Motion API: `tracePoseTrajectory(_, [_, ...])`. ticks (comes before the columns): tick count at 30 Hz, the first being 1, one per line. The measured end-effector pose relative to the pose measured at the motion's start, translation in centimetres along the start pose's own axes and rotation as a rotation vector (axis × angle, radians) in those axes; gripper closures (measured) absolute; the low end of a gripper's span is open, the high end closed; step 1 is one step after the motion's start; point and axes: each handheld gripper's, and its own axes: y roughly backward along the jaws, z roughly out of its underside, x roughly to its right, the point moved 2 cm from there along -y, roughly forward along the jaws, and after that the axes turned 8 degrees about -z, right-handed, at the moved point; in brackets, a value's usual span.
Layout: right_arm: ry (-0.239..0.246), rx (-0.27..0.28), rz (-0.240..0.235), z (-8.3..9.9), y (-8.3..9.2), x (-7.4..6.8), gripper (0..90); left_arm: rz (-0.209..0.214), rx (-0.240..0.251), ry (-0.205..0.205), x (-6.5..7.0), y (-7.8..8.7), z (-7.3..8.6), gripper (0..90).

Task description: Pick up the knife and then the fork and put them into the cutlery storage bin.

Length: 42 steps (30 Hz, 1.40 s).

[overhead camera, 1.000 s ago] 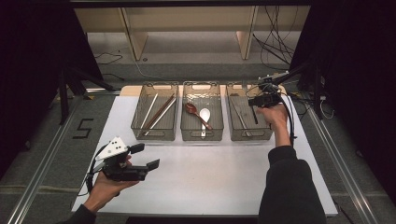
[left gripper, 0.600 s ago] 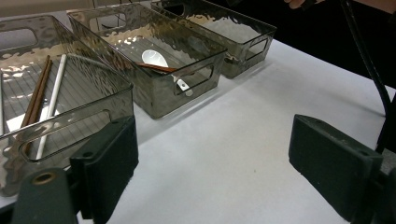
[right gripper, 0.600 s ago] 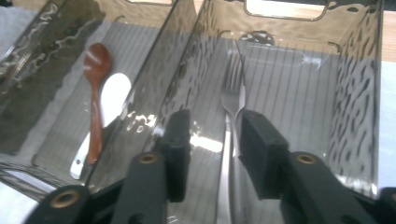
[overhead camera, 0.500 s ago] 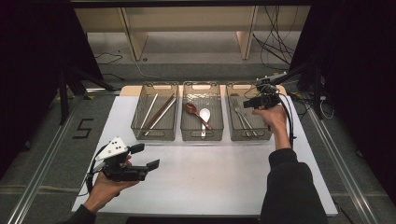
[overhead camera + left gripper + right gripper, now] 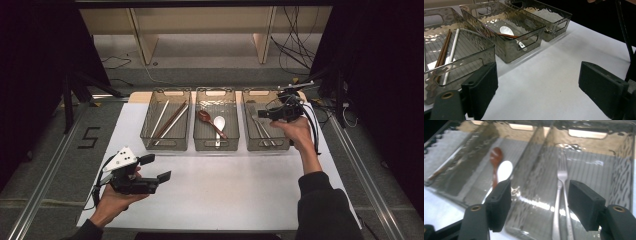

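The right gripper [image 5: 263, 114] hangs over the right bin [image 5: 248, 131], and its jaws have just been opening: a second ago they were shut over that bin, and now they stand wide with nothing between them. In the right gripper view the forks [image 5: 561, 195] lie flat on the bin floor below and beyond the pads [image 5: 499, 202], untouched. Judging from that, a fork has been let go into its bin and this sorting step looks done, so the hand is free to pull back for the next piece. To the left, the middle bin [image 5: 216, 143] holds a brown spoon and a white one, and the left bin [image 5: 165, 142] holds chopsticks. The left gripper [image 5: 156, 169] sits near the table's [image 5: 240, 190] near-left corner, open and empty, unmoved from a second ago.
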Motion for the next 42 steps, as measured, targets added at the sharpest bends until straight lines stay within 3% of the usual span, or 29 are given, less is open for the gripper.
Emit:
tracePoseTrajectory(10, [0.061,0.098,-0.051,1.5,2.4,-2.6,31.7,0.004,-0.001,0.007,0.0,0.0,0.0,15.0])
tracePoseTrajectory(13, [0.088,0.097,-0.065,2.4,2.7,-3.5,31.3,0.006,0.0,0.008,0.0,0.0,0.0,15.0])
tracePoseTrajectory(21, [0.113,0.165,-0.106,4.3,3.8,-5.0,29.8,0.007,-0.002,0.01,-0.1,0.0,0.0,15.0])
tracePoseTrajectory(42, [0.164,0.196,-0.161,10.3,5.3,-7.4,24.1,0.012,-0.004,0.009,0.0,0.0,0.0,15.0])
